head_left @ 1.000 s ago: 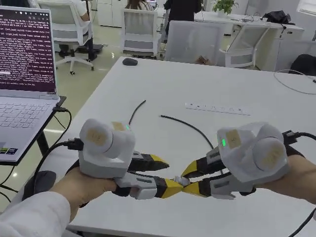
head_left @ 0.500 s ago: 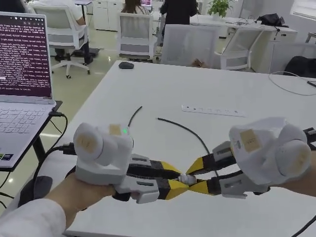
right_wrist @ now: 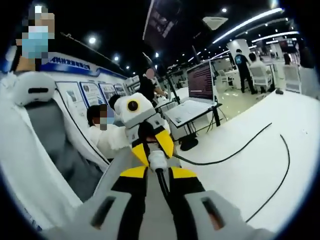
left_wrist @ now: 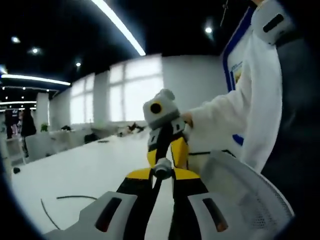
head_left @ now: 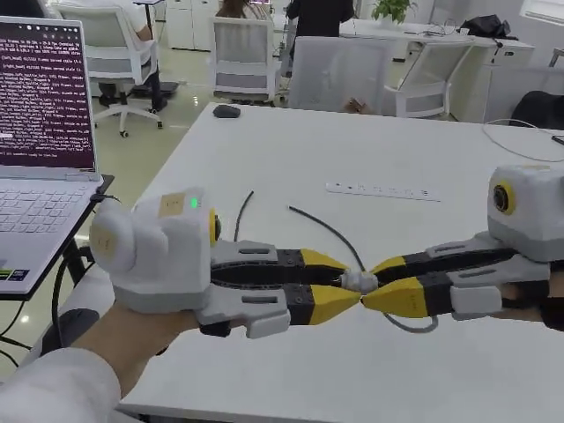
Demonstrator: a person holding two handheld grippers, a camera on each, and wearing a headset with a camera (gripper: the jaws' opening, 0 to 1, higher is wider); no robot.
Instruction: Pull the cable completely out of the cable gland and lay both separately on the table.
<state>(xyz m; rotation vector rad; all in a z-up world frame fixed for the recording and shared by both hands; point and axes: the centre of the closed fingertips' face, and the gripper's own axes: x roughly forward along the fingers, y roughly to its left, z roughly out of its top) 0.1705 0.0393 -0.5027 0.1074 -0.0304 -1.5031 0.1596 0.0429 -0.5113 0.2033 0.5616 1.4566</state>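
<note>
The left claw [head_left: 351,284] and the right claw [head_left: 370,285] have matt black plastic jaws with smooth yellow plastic tips; their housings are light grey plastic with a dull sheen. The cable gland [head_left: 359,282] appears as pale grey plastic, slightly glossy. The cable [head_left: 328,226] carries a smooth, matt black sheath. The desk [head_left: 291,150] has a smooth white top with a faint satin reflection. The sleeve [head_left: 53,392] is white cloth with a matt surface.
</note>
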